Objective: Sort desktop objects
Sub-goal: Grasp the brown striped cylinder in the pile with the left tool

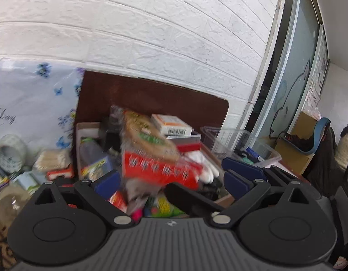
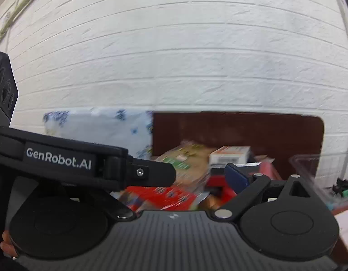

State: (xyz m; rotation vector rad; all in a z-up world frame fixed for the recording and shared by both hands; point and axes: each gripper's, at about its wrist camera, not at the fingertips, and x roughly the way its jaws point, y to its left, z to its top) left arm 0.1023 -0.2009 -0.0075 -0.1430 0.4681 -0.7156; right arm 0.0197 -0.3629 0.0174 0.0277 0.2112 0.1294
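Note:
A blurred red and tan snack packet [image 1: 156, 158] lies on top of a pile of goods in a cardboard box [image 1: 85, 131]. My left gripper [image 1: 171, 176] stands wide open around the packet, and its blue pads [image 1: 106, 180] are clear of the packet's sides. In the right wrist view the same packet [image 2: 183, 164] lies ahead of my right gripper [image 2: 174, 180]. That gripper's right pad [image 2: 237, 176] stands far out, so it is open and holds nothing. Its left finger is hidden behind the left gripper's body [image 2: 61, 158], which crosses that view.
A white box with an orange label [image 1: 171, 124] tops the pile, with white gloves [image 1: 203, 164] beside it. A clear plastic tub [image 1: 237, 142] stands to the right. Jars and packets [image 1: 9, 153] crowd the left. A dark board [image 1: 151, 94] leans on the brick wall. A seated person [image 1: 345, 149] is far right.

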